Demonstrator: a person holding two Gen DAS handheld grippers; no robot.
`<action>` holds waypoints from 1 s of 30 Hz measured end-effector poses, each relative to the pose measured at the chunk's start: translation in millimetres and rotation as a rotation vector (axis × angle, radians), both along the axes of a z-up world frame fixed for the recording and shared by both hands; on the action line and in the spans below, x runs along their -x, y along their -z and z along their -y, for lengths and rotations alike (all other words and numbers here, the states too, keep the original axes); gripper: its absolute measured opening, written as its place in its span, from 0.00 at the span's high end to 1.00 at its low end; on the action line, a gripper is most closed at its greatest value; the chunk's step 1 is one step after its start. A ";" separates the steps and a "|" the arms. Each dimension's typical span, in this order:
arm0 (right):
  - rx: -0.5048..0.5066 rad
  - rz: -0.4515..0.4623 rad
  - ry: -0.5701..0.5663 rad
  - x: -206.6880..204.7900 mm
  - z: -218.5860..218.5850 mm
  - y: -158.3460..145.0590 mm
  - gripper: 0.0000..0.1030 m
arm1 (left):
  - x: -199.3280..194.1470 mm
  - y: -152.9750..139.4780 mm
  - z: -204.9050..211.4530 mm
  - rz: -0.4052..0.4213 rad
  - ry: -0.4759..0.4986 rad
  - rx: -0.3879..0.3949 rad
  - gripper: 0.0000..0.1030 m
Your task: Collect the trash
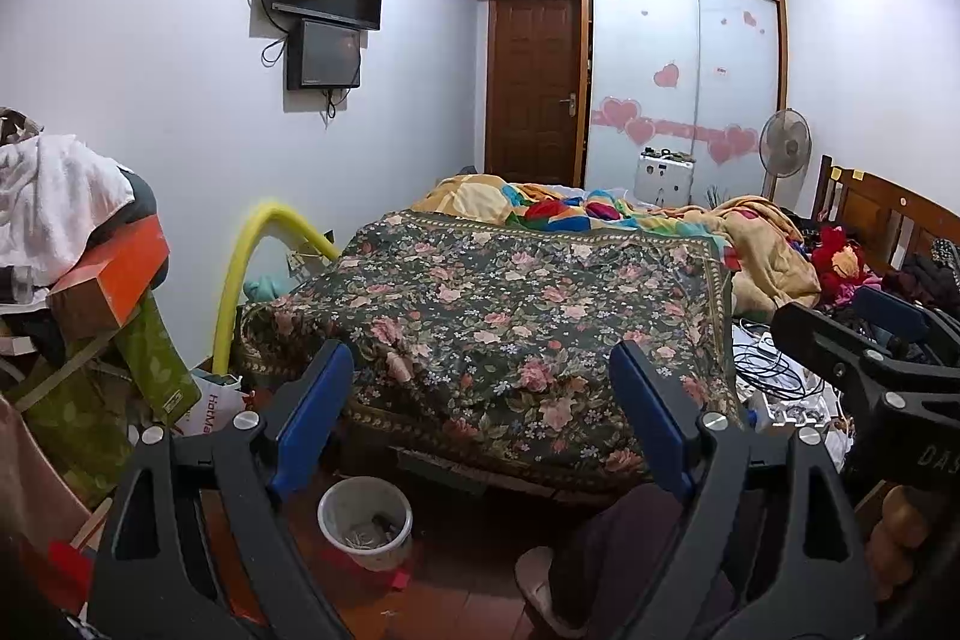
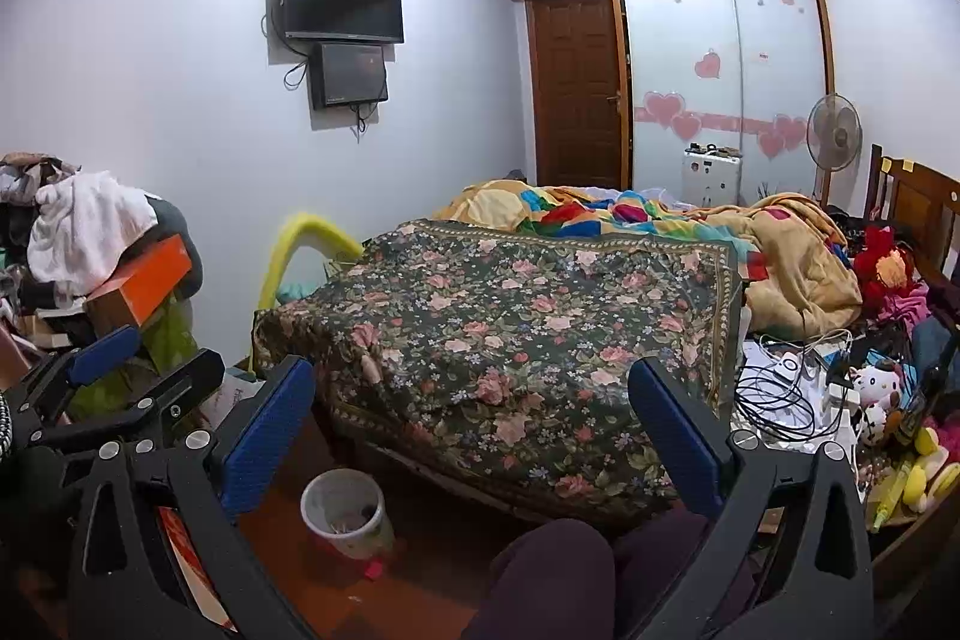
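A white waste bin (image 1: 365,520) stands on the red-brown floor beside the bed; it also shows in the right wrist view (image 2: 343,513) and holds some scraps. A small pink scrap (image 1: 401,577) lies on the floor by the bin, also visible in the right wrist view (image 2: 373,570). My left gripper (image 1: 480,370) is open and empty, held above the floor and pointing at the bed. My right gripper (image 2: 471,388) is open and empty, level with it. Each gripper shows at the edge of the other's view.
The bed, covered by a dark floral blanket (image 1: 510,316), fills the middle. Piled clothes and an orange box (image 1: 114,274) stand left. Cables, chargers and plush toys (image 2: 798,388) crowd the right. The person's legs and a slipper (image 1: 540,580) are on the floor below.
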State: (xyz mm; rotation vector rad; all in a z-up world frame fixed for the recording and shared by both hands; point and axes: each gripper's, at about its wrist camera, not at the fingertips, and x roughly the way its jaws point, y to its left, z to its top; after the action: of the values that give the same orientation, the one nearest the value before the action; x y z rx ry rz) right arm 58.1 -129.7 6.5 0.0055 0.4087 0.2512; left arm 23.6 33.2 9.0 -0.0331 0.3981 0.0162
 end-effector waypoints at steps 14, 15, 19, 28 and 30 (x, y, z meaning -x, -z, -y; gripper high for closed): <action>0.017 0.004 -0.005 -0.1 -0.9 0.6 0.00 | -0.4 5.0 -4.5 -0.005 -0.005 0.013 0.15; 0.017 0.003 -0.006 0.1 -0.8 0.4 0.00 | -0.5 5.5 -4.6 -0.007 -0.003 0.017 0.15; 0.018 0.000 -0.013 -1.0 1.6 0.4 0.00 | 0.2 6.2 -3.8 -0.009 -0.004 0.018 0.15; 0.026 -0.005 -0.024 -5.3 4.5 -0.4 0.00 | 4.9 8.2 -4.8 0.001 -0.021 0.029 0.06; 0.026 -0.005 -0.021 -4.7 3.3 -0.2 0.00 | 5.4 8.4 -5.1 0.002 -0.022 0.031 0.06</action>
State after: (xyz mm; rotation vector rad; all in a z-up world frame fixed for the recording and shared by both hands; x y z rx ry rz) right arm 62.8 -133.0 6.6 -0.0235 0.4172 0.2665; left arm 18.2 38.3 0.6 -0.0680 0.3959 0.0321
